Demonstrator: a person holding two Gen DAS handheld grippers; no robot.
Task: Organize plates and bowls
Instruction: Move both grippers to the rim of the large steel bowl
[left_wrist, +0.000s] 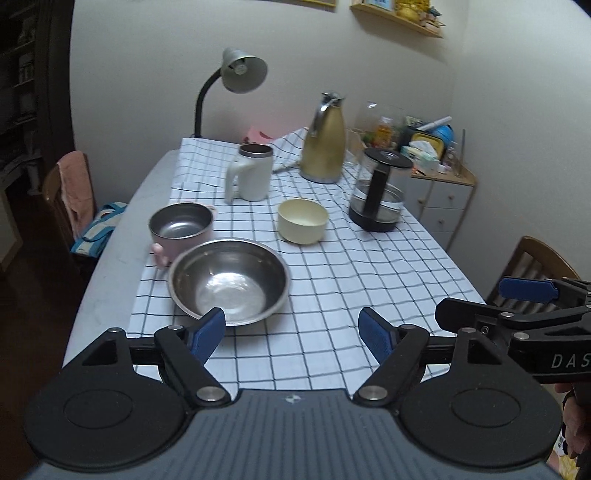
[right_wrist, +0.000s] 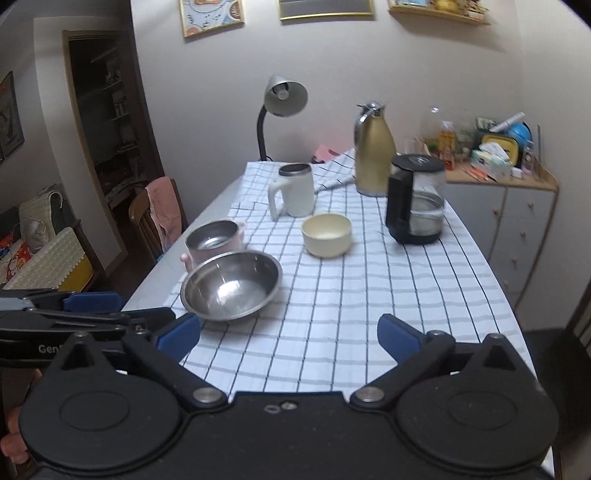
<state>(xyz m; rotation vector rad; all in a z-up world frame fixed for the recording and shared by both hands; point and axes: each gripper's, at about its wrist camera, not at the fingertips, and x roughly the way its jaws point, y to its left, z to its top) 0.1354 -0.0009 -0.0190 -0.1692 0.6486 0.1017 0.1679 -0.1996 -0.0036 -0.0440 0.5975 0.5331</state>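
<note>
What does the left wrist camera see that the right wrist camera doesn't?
Only the left wrist view shows the striped bag on the chair at the left, and a wooden chair at the right. Only the right wrist view shows the pictures on the wall, the dark doorway and the yellow cushion. Both show the big steel bowl, pink pot, cream bowl, white mug, gold jug, glass kettle and lamp. The left claw and right claw are both open and empty.
</note>
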